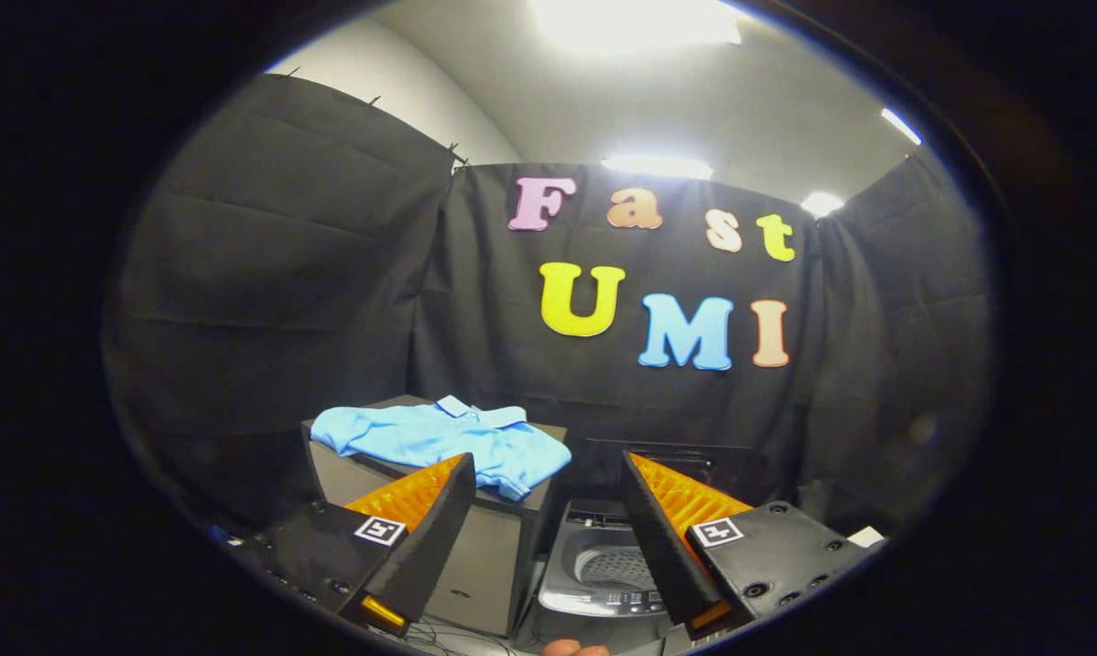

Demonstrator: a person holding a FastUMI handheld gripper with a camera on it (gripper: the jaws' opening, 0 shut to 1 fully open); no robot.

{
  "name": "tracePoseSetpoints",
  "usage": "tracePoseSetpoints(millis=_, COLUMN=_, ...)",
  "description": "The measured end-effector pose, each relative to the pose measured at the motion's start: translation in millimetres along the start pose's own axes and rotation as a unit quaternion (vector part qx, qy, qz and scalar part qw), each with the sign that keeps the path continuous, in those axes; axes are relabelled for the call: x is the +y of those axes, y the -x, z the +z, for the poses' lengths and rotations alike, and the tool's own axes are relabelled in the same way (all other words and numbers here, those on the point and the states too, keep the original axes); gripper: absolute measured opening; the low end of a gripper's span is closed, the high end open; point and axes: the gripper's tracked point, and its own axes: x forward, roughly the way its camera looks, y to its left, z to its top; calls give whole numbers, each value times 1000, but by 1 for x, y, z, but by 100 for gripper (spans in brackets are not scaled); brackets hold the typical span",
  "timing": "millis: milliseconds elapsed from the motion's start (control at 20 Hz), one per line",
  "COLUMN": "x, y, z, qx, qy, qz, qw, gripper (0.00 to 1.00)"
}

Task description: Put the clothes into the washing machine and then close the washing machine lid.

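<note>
A light blue polo shirt (444,442), soft and rumpled with its collar up, lies spread across the flat top of a boxy dark cabinet (489,547), one sleeve drooping over the front edge, to the left of the washing machine (603,569). The gripper (548,465) is spread wide with nothing between its wedge-shaped, ribbed fingers (416,497), the shirt just beyond the left one. The small grey washing machine stands low beside the cabinet with its lid (667,456) raised, a perforated drum visible inside.
</note>
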Motion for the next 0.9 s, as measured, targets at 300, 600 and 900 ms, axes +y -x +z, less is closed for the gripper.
tracePoseSetpoints(millis=300, x=23, y=-58, z=34, qx=45, qy=-31, qz=32, qw=998, gripper=98)
tracePoseSetpoints(millis=600, x=40, y=-98, z=44, qx=153, qy=-61, qz=61, qw=985, gripper=98)
tracePoseSetpoints(millis=900, x=64, y=-136, z=35, qx=218, qy=-63, qz=91, qw=970, gripper=97)
